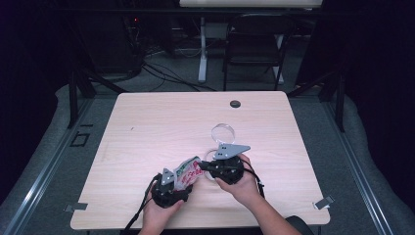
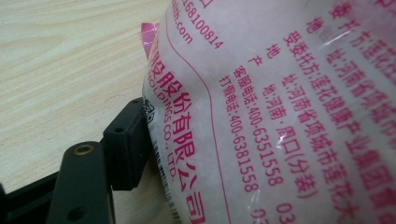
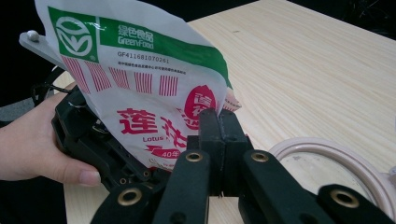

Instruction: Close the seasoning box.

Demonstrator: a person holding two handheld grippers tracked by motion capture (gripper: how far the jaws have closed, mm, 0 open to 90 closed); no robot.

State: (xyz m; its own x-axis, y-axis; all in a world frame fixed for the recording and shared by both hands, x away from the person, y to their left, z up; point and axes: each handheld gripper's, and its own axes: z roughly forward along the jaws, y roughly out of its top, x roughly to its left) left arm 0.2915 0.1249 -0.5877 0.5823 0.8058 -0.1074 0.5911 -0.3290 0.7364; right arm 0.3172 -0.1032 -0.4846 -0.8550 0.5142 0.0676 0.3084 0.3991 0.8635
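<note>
Glossy white plastic bag [image 1: 186,173], red and green print, held over the table [image 1: 147,127] near its front edge, between both grippers. Right gripper [image 3: 219,135]: jaws clenched on the bag's edge. Left gripper [image 1: 169,188]: one jaw presses the bag's side in the left gripper view; the other is hidden, so I cannot tell whether it is clamped.

Risks, as judged: film is thin and slick, so the edge may slip from the right jaws or tear unevenly if the pull is skewed; contents could spill. A round, pale-rimmed lid [image 3: 327,163] lies just beside the right gripper and could be knocked.
</note>
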